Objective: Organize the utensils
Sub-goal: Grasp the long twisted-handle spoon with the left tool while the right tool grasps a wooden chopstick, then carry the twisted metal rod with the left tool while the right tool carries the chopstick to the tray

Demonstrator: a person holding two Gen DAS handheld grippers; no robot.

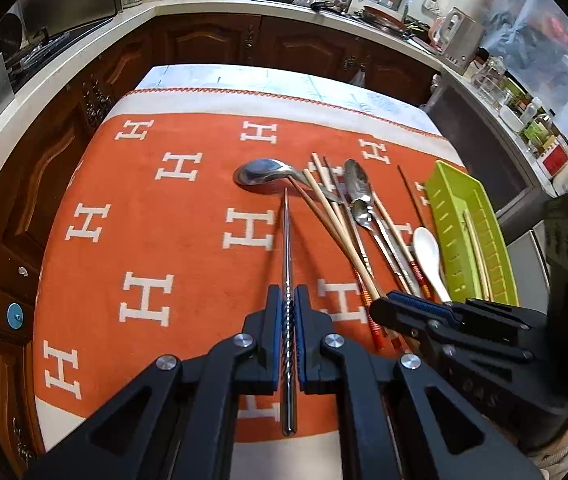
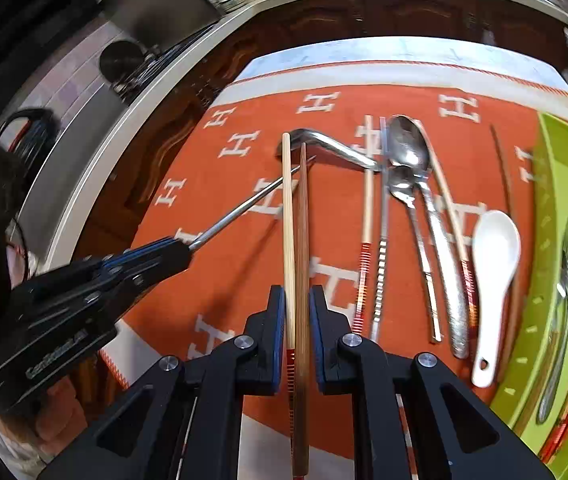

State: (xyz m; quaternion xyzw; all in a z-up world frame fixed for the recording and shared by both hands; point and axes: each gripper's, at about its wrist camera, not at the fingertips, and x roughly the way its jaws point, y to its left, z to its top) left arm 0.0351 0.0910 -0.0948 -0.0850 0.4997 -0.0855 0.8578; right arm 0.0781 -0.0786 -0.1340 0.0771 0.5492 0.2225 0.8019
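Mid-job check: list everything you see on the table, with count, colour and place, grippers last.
Metal chopstick: one, silver, in left gripper.
Wooden chopsticks: two, tan, between right gripper's fingers.
Ladle: one, steel, mid-cloth.
Metal spoons: two, steel, right of ladle.
Loose chopsticks: several, wood and metal, among the spoons.
Ceramic spoon: one, white, beside tray.
Tray: one, green, right edge.
Fork: one, steel, in tray.
Cloth: one, orange, covering table.
Left gripper: shut.
Right gripper: shut.

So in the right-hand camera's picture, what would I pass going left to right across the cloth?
Left gripper holding a metal chopstick → wooden chopsticks in the right gripper → white spoon → green tray with a fork.
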